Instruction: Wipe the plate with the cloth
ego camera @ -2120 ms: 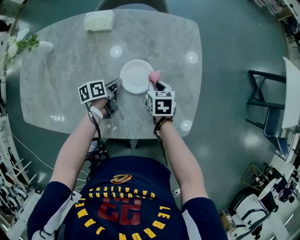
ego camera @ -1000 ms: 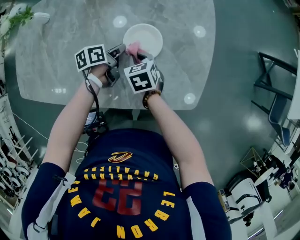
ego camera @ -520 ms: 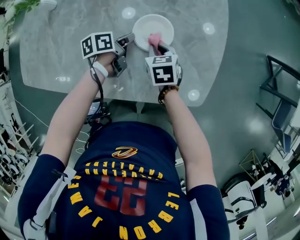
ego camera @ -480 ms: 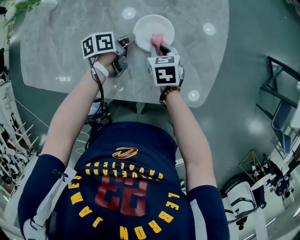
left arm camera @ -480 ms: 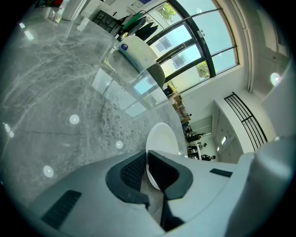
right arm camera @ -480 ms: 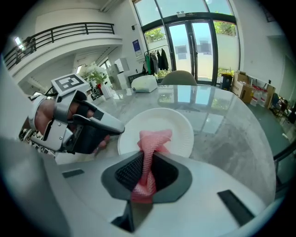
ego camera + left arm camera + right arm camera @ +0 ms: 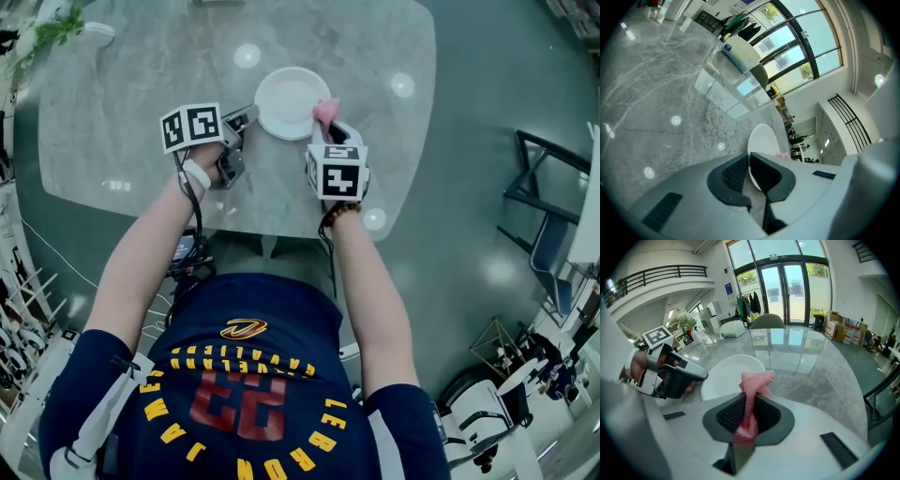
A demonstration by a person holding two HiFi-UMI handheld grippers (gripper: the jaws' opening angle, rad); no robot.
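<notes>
A white plate (image 7: 284, 101) lies on the grey marble table (image 7: 141, 84). My left gripper (image 7: 247, 115) is at the plate's left rim; in the left gripper view its jaws (image 7: 746, 158) are shut on the edge of the plate (image 7: 761, 143). My right gripper (image 7: 329, 125) is shut on a pink cloth (image 7: 325, 110), which stands up at the plate's right rim. In the right gripper view the pink cloth (image 7: 753, 387) sticks up between the jaws of the right gripper (image 7: 749, 404), just in front of the plate (image 7: 724, 376), with the left gripper (image 7: 677, 375) at the plate's far side.
A white tissue box (image 7: 732, 328) and a chair back (image 7: 768, 320) are at the table's far end. A plant (image 7: 42, 31) sits at the far left corner. A dark metal frame (image 7: 536, 178) stands on the floor to the right. The table's near edge runs under my wrists.
The right gripper has carried the pink cloth across the plate from its near-left part to its right rim. The left gripper has stayed on the plate's left rim.
</notes>
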